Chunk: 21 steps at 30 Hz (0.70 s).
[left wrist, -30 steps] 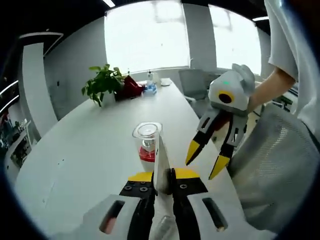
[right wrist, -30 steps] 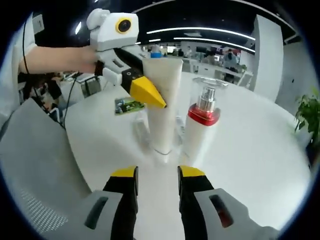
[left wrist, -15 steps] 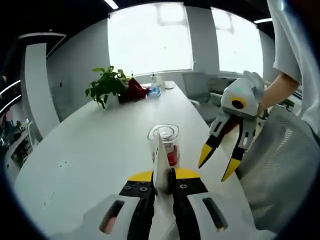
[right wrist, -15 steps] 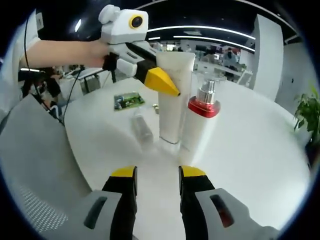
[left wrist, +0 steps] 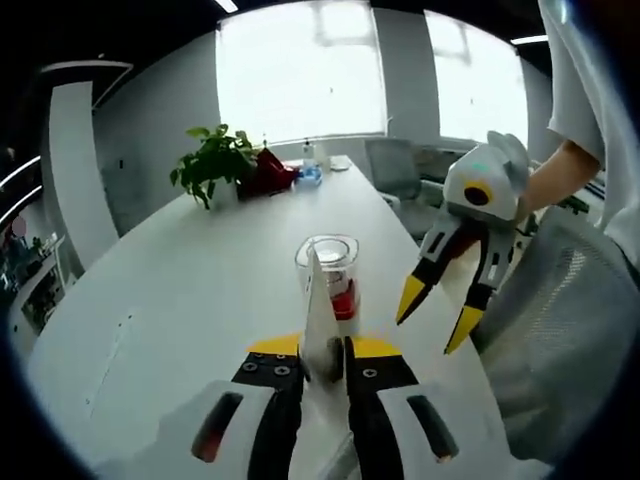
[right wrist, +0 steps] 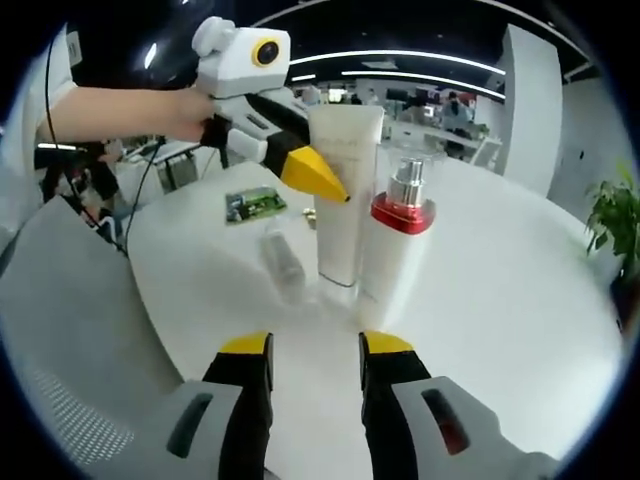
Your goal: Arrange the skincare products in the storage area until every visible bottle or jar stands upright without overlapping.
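My left gripper (left wrist: 322, 352) is shut on the flat crimped end of a white tube (left wrist: 318, 305), seen edge-on. In the right gripper view the tube (right wrist: 345, 200) stands cap-down on the white table (right wrist: 520, 300), with the left gripper (right wrist: 322, 183) on its top. A white pump bottle (right wrist: 395, 250) with a red collar and clear cap stands upright right beside it, also seen behind the tube (left wrist: 338, 275). A small clear bottle (right wrist: 283, 262) lies on its side left of the tube. My right gripper (right wrist: 315, 350) stands open, short of the tube, and hangs at the right (left wrist: 438, 318).
A green card (right wrist: 254, 205) lies beyond the clear bottle. A potted plant (left wrist: 210, 165) and a red object stand at the table's far end. A grey mesh chair (left wrist: 560, 350) sits at the table's edge, beside the person holding the grippers.
The left gripper has shifted the tube a little, so it now stands close against the pump bottle. The right gripper has stayed open and nearly still.
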{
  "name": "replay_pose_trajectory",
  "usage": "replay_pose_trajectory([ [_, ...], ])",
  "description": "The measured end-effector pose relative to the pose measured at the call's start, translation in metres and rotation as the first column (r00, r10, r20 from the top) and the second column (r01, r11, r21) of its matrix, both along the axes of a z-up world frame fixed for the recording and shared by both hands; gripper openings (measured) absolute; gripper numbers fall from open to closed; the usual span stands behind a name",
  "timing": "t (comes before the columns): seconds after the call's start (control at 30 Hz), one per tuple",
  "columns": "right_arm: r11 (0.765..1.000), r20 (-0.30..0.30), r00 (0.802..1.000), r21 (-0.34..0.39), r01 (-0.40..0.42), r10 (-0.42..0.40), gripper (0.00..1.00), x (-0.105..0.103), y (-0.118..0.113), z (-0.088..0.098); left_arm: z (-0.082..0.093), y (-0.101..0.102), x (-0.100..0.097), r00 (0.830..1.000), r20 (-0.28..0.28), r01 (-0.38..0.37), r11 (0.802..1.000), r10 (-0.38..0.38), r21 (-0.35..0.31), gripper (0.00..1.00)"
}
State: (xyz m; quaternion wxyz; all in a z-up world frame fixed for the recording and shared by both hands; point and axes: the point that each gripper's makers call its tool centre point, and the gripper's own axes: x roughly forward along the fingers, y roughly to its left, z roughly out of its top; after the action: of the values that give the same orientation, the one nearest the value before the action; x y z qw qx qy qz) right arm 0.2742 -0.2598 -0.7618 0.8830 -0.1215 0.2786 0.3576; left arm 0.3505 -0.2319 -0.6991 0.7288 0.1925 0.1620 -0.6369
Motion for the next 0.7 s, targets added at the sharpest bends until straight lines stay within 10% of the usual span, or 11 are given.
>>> replay_pose_trajectory([
  [0.7,0.998,0.036,0.999,0.055,0.028,-0.03,0.46,0.005,0.012,0.035,0.012,0.061,-0.003,0.971,-0.091,-0.222,0.975,0.221,-0.001,0.49],
])
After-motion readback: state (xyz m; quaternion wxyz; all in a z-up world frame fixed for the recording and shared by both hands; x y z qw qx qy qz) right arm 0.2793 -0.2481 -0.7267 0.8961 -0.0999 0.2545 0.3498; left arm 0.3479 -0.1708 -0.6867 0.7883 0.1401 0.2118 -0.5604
